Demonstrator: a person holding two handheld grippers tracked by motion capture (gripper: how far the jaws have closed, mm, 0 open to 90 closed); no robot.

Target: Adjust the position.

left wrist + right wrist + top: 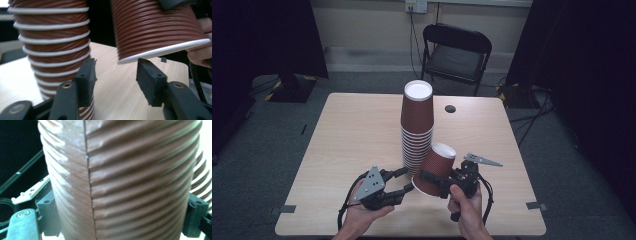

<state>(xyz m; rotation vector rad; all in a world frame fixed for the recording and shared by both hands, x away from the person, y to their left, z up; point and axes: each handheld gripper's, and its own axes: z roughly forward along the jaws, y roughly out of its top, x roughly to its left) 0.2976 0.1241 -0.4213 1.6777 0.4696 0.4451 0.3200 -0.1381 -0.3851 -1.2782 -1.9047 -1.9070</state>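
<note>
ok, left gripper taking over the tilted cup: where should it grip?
Probably at the rim end of the tilted cup, coming from the left: the right gripper already clamps its mid-body, and the white rim hangs just above the open left gripper, beside the cup stack. Grip lightly; the ribbed wall dents.

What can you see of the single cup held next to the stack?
The single cup is a brown, ribbed paper cup with a white rolled rim and a white base. It is upside down, tilted, base up toward the right, rim lower left, off the table. A vertical seam runs down its wall in the right gripper view. The right tool is clamped on its wall. It sits just right of the cup stack; contact unclear. The open left tool waits near its rim.
</note>
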